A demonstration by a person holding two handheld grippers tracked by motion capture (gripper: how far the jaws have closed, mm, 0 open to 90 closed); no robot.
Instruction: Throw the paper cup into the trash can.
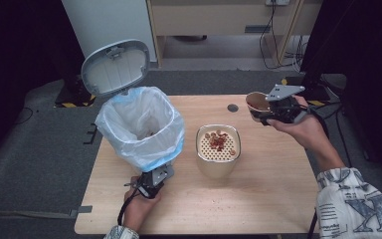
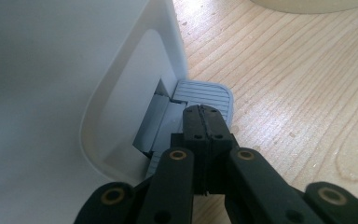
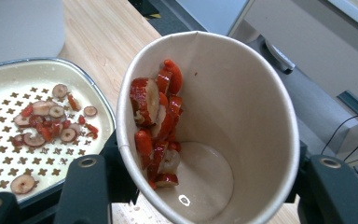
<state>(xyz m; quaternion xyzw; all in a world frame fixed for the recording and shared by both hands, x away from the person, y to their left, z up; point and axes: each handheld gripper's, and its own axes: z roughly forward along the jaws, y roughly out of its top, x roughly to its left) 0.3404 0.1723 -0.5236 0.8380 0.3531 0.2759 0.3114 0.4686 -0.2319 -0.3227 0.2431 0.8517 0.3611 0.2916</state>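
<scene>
Left claw [image 2: 204, 122] was fully together, tips pressed on the grey pedal [image 2: 205, 95] at the foot of the white bin [image 1: 142, 127], and the lid [image 1: 115, 66] stood open. So the bin was being held open by that hand [image 1: 138, 206] at the near edge of the table [image 1: 258, 199].

Right claw [image 1: 271, 110] was clamped around a paper cup [image 1: 256, 102], held in the air over the far right of the table and tilted on its side. In the right gripper view, red date slices [image 3: 158, 119] were clinging to the inner wall of the cup [image 3: 223, 121], with a film of liquid at the bottom.

Strainer bowl [image 1: 218, 149] sat mid-table, just right of the bin and apart from it. Its perforated insert [image 3: 9, 130] carried a scatter of date slices and smaller red bits.

Status as I read it:
- Done: bin open, liner [image 1: 144, 117] in place, something brownish already down in the bag. Cup looked drained, some solids on the strainer.
- Left: stuck slices weren't out of the cup yet. Cup was well apart from the bin mouth, not over it.
- Likely remaining: bring the cup across, dump or drop it in the bin, then come off the pedal so the lid shuts.

Couldn't tell whether the strainer contents were meant for the bin too.
</scene>
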